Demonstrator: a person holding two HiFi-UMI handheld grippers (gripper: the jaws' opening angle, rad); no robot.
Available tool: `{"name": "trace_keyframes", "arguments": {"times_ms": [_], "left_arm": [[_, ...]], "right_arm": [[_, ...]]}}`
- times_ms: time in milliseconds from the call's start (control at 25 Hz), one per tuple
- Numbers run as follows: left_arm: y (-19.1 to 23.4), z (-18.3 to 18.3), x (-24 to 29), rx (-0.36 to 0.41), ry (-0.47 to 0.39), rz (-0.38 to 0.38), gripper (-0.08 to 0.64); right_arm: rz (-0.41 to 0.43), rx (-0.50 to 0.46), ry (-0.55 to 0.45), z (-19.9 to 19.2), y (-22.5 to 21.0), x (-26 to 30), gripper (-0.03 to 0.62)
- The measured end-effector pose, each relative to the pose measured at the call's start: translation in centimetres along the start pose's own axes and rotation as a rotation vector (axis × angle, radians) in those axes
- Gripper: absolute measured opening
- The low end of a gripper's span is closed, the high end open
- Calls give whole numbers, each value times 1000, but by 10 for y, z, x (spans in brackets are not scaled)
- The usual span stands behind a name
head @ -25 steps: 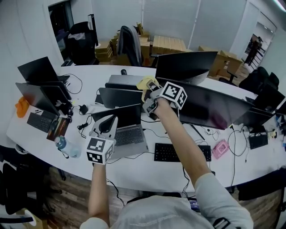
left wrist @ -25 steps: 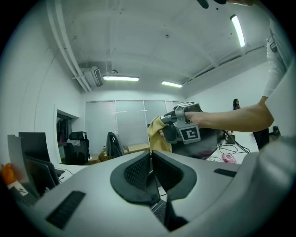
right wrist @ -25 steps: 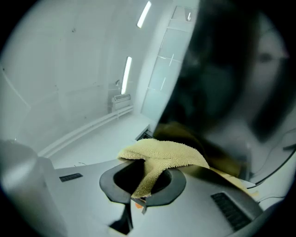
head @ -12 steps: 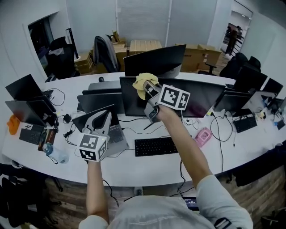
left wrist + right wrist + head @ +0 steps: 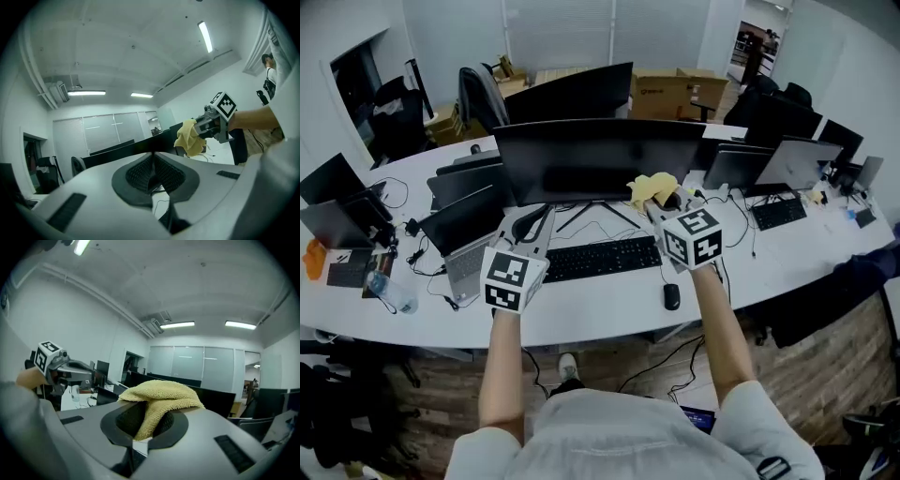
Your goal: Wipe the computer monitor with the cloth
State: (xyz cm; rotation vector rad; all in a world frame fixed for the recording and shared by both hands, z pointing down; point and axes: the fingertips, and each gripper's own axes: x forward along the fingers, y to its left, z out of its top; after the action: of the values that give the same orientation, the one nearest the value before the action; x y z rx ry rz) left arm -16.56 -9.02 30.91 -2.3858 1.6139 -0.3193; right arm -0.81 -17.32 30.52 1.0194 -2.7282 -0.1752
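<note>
I see long white desk [image 5: 609,319], wide dark monitor [image 5: 600,159] at 12 o'clock, keyboard [image 5: 600,258] just before it. Print on cardboard boxes [image 5: 680,92] too small to read. Right gripper [image 5: 661,202] at 1 o'clock, near monitor's lower right corner; its own view shows jaws clenched on yellow cloth [image 5: 159,399]. Left gripper [image 5: 534,225] at 11 o'clock; its own view shows jaws pressed together, nothing between. Mouse [image 5: 671,296] shows only in head view.
</note>
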Motion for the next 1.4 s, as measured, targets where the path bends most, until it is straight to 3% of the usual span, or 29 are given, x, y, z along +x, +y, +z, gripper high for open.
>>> {"name": "trace_keyframes", "arguments": {"times_ms": [320,600,920,1400], "left_arm": [[-116,39,-11,67,-62,-116,31],[-178,51,-31,55,-90,-169,31],[-188,56,-52,69,-102,-162,31],[-179,61,-67,92,-105,-149,31]], "right_arm": [[-159,-81,30,-43,-7,-155,35],[-178,-121,51,-59,17,-227,35],[-167,-176,11,-41,41,-250,35],[-133,-200,19,-36,58,-237,35]]}}
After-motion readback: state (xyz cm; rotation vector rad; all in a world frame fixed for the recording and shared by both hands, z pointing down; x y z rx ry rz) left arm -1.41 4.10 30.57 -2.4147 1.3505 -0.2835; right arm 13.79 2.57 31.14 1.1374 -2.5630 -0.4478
